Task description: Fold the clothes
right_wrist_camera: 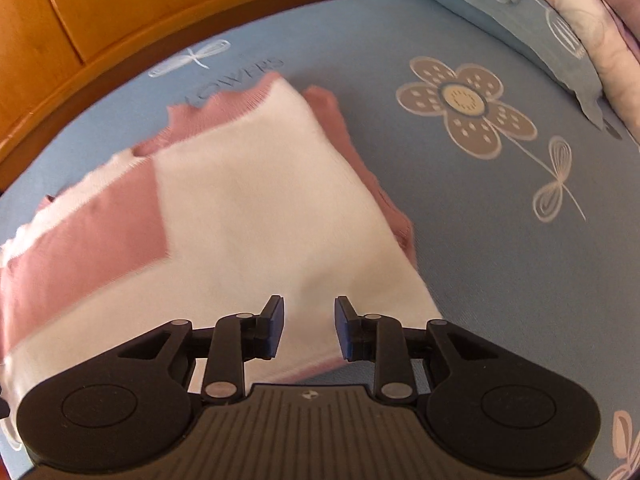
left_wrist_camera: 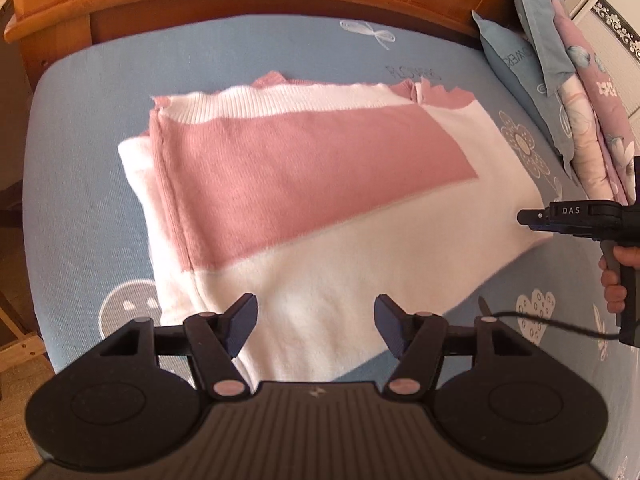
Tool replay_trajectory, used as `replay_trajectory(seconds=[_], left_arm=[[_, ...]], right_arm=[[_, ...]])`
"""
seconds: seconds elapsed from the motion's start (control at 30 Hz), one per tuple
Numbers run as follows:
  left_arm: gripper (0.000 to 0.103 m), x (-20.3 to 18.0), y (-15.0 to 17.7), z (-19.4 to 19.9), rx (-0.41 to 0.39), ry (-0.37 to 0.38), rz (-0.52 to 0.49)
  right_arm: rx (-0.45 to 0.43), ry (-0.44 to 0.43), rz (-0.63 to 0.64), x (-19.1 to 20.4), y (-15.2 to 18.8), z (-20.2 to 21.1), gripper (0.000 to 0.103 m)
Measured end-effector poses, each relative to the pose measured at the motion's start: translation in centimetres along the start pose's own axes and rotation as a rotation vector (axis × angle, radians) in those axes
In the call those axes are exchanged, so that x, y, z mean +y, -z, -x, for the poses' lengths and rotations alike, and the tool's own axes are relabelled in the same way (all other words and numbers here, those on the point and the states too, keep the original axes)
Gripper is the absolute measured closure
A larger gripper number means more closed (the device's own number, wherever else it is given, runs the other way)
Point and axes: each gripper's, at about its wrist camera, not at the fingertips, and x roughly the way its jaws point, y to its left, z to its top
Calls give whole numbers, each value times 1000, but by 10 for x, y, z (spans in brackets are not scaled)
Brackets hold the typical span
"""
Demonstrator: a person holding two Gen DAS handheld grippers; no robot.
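Nearest you, the left hand-held gripper [left_wrist_camera: 316, 330] stands spread over the near white hem of the pink-and-white sweater [left_wrist_camera: 304, 184], pinching nothing. Your right hand-held gripper [right_wrist_camera: 309, 328] is parted, also empty. The sweater lies part-folded on the bed [right_wrist_camera: 460, 240]; judged next: grip both near corners for another fold.

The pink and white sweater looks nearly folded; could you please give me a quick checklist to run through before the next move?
1. Left gripper free of cloth: ok, jaws stand wide with nothing between them.
2. Right gripper released: ok, a gap shows and no cloth is pinched.
3. Sweater lying flat on the blue sheet: ok.
4. Layers aligned: not ok, a pink edge sticks out beside the white panel.
5. Room beside the stacked bedding: ok, they lie apart.
6. Underside smooth: cannot tell.
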Motion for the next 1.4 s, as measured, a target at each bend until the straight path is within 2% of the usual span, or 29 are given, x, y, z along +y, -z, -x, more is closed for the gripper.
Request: replay_trajectory(seconds=[0.17, 0.2, 0.3, 0.43, 0.53, 0.57, 0.67, 0.87, 1.0, 1.1, 1.2, 1.27, 1.33, 1.4], left_arm=[[39, 12, 6, -7, 15, 26, 57], [39, 9, 6, -3, 6, 22, 48], [38, -3, 11, 11, -28, 36, 3], [38, -2, 24, 2, 2, 34, 1], [36, 6, 32, -3, -6, 45, 1], [36, 4, 33, -2, -9, 47, -6], [37, -10, 31, 11, -15, 51, -44], [37, -48, 33, 4, -33, 120, -126], [36, -53, 35, -20, 20, 108, -129], [35, -45, 34, -18, 21, 132, -102], [35, -39, 34, -11, 20, 133, -93], [35, -35, 36, -11, 29, 114, -95], [35, -31, 39, -13, 40, 108, -78], [34, -30, 41, -14, 44, 108, -71]], right_arm=[[15, -19, -64, -10, -1, -3, 70], [4, -24, -58, -7, -2, 4, 69], [-36, -43, -17, 3, 5, 22, 54], [-16, -43, 24, 5, 20, 18, 54], [18, -12, -7, -7, 32, 3, 53], [18, -15, -31, -11, 34, 2, 49], [1, -31, -38, -6, 35, 14, 49], [-68, -124, 141, 46, 48, 31, 49], [-30, -169, 177, 59, 52, 13, 48], [-27, -201, 135, 49, 42, 15, 48], [-99, -202, 85, 26, 20, 29, 48], [-136, -174, 13, 0, 5, 25, 48], [-150, -198, -105, -32, -7, 13, 48], [-122, -224, -202, -57, -13, -6, 48]])
